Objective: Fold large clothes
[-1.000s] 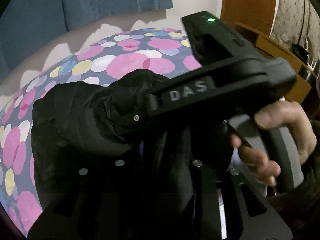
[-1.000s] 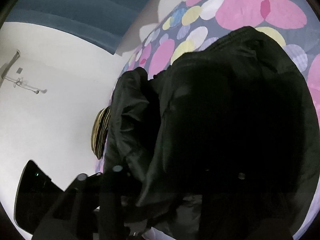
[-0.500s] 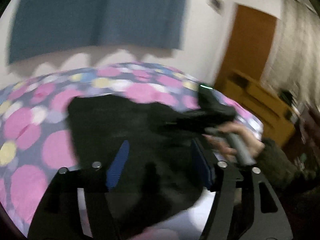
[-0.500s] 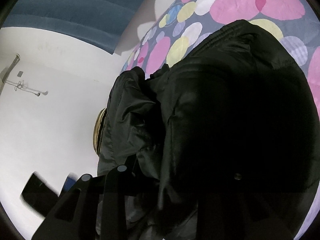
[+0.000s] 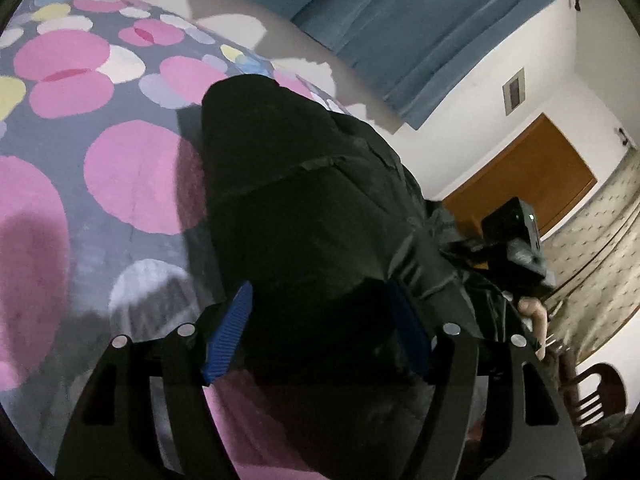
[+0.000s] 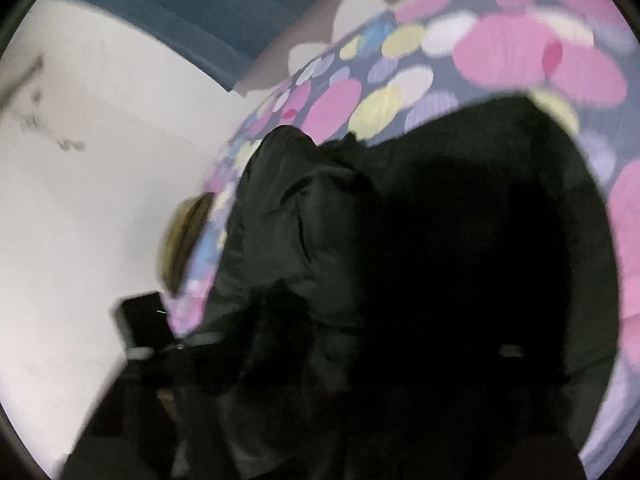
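Jacket point(image 5: 320, 216) dead ahead of my left gripper point(image 5: 320, 332), long axis running away across the bed point(image 5: 120, 168).
Left jaws spread, straddling its near edge; right gripper's point(image 5: 516, 240) state I can't tell.

The left gripper point(image 5: 320, 332) has black slotted fingers, silver screws and ribbed blue pads point(image 5: 228, 334). A green light dots the right gripper point(image 5: 516, 240).

Right gripper point(image 6: 360, 360) fingers buried in jacket point(image 6: 460, 260)

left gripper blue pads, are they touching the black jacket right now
Cannot tell. In the left wrist view the left gripper is open, and the black jacket bulges between its blue pads, but dark fabric hides any contact or gap.
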Motion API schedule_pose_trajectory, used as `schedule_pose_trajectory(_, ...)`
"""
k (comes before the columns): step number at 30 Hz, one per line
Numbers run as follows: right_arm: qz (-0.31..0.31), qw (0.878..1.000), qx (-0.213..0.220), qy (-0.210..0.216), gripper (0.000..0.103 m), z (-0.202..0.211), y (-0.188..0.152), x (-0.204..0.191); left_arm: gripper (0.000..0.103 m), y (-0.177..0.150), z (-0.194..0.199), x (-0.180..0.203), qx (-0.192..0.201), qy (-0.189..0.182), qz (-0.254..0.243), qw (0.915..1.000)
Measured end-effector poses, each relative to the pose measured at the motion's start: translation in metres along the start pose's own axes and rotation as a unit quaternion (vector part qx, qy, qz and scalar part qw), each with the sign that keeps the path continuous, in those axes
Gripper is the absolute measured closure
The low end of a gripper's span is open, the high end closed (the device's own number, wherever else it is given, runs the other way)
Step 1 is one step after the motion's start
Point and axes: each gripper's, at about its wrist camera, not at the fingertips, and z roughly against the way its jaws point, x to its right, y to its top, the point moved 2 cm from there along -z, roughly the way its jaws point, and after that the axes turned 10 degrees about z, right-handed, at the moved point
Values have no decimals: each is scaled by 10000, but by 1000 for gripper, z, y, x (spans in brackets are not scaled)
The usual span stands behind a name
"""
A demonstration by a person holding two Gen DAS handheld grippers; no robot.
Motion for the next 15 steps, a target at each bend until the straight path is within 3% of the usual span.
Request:
schedule_pose_trajectory(3, 290, 9993, 218, -107, 83, 11, 6, -13, 34, 5, -7, -1, -48, -123, 94, 9999)
schedule_pose_trajectory(8, 469, 9967, 629, -228, 87, 40, 16, -17, 35, 11, -13, 20, -46, -81, -248, 9996)
schedule_pose_trajectory(12, 274, 9953, 847, -385, 88, 60, 22, 10, 35, 15, -8, 43, 115, -296, -407, 9987)
schedule_pose_trajectory(15, -2, 9951, 884, -444, 88, 70, 17, 45, 35, 10, -16, 63, -60, -407, -623, 9972)
